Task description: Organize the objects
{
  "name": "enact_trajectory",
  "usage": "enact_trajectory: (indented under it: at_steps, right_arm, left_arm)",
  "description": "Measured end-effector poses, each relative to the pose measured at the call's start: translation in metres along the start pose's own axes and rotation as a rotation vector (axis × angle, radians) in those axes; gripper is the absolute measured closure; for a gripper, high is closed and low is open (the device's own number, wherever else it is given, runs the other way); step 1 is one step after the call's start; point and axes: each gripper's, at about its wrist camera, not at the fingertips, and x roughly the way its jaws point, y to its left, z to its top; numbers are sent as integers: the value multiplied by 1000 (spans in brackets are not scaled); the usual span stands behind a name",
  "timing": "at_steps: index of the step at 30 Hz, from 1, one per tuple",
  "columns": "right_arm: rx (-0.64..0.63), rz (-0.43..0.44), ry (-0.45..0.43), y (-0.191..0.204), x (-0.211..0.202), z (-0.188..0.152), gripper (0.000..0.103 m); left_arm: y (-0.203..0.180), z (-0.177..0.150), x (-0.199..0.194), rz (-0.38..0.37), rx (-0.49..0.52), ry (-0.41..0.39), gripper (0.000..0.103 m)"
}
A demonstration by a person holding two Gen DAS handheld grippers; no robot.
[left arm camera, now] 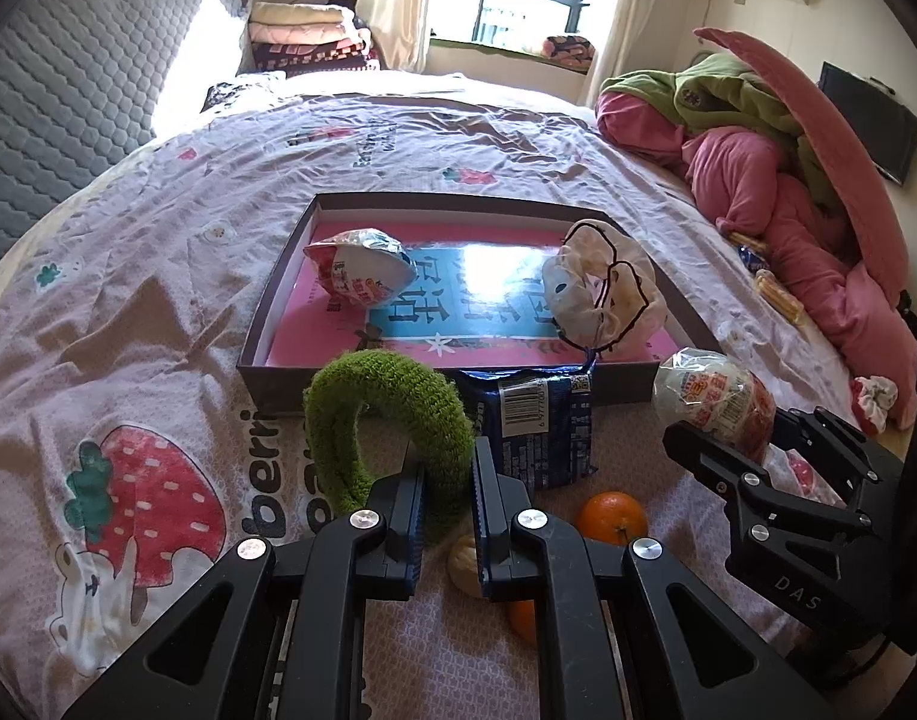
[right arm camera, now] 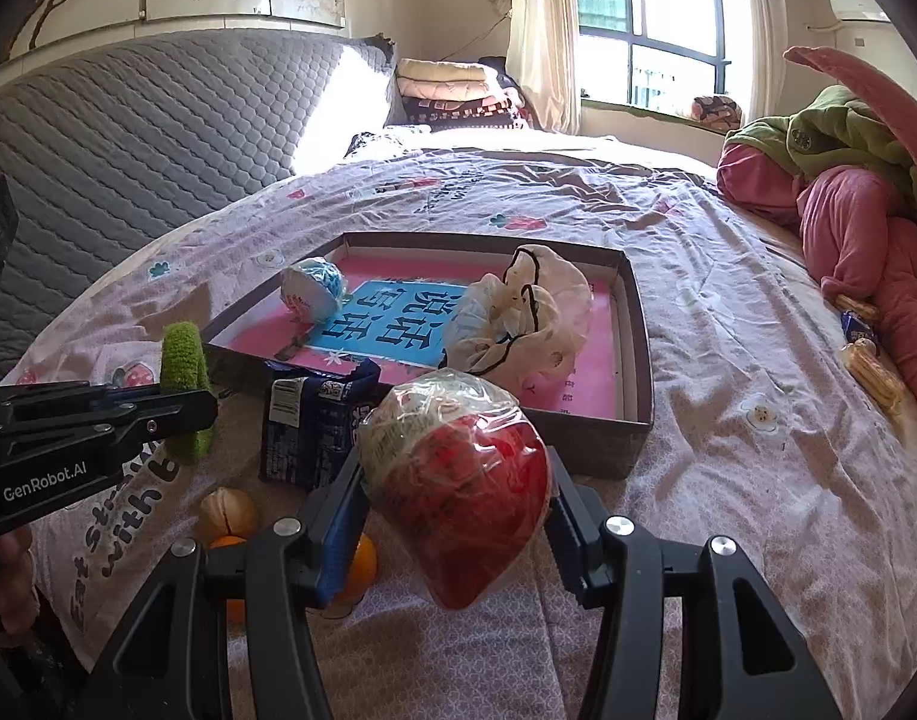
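Fuzzy green ring (left arm camera: 392,420), dark blue packet (left arm camera: 539,426), red-and-white wrapped egg (right arm camera: 458,480), orange fruit (left arm camera: 613,517), pink-and-blue box (left arm camera: 278,294) lining, lilac bedsheet (left arm camera: 158,276) with a red strawberry print

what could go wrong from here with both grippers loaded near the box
1. The right gripper pinches a red and white egg-shaped pack in crinkly wrap; it could slip out before reaching the box.
2. The left gripper holds the green fuzzy ring by one edge, so it may swing and snag the blue snack packet.
3. The two grippers sit close together and could bump.
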Motion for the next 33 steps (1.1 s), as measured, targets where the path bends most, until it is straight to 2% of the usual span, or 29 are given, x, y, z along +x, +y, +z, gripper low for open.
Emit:
enact_trajectory:
  at_steps: [5,17,24,33]
  right_arm:
    - [9,-2,-15,-2,-7,-1,49]
    - [5,-2,-132,1,-34,6,49]
    - [8,10,-158,1,-43,10,49]
    - [2,-3,-182,3,-48,12,49]
  left_arm:
    - [1,0,-9,9,3,-13,90]
    - [1,4,-30,20,2,-78,90]
    - [-6,3,-32,50,28,-94,90]
    - [-9,5,-38,47,31,-112,90]
